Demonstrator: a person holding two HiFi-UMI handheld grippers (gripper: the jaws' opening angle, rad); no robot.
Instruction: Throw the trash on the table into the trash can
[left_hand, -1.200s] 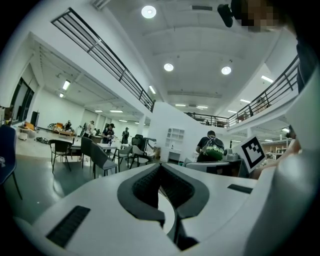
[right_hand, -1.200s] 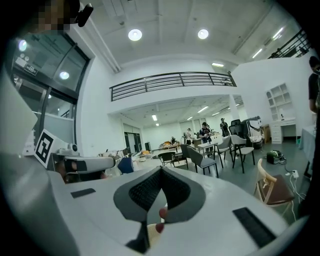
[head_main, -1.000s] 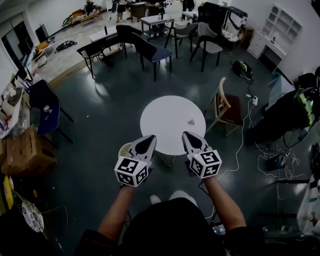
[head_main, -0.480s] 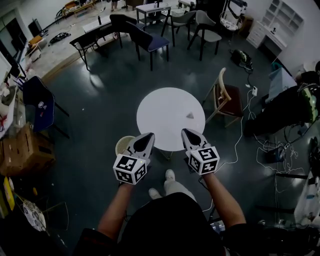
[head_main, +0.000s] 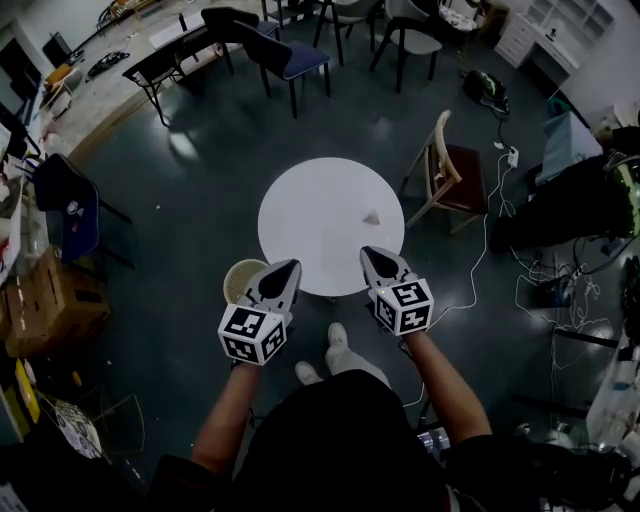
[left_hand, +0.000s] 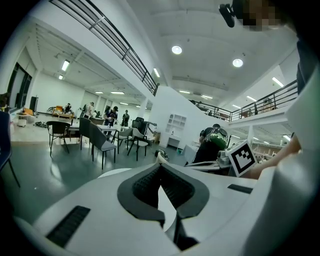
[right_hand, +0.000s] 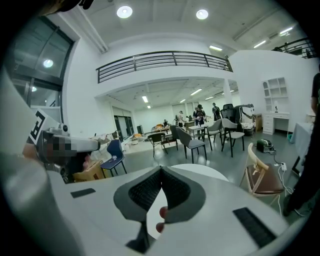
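Crumpled grey scrap of trash (head_main: 372, 216), one piece only, lies on the single round white table (head_main: 310, 220), near its 3 o'clock edge. One round beige trash can (head_main: 238, 280) stands on the dark glossy floor (head_main: 200, 190) at the table's 8 o'clock, partly behind the left gripper (head_main: 292, 266). That gripper's jaws are pressed together on nothing, and so are those of the right gripper (head_main: 369, 253) at 5 o'clock. Each gripper carries one cube (head_main: 250, 333) with black-and-white square markers. One wooden chair (head_main: 440, 180) stands at 3 o'clock.
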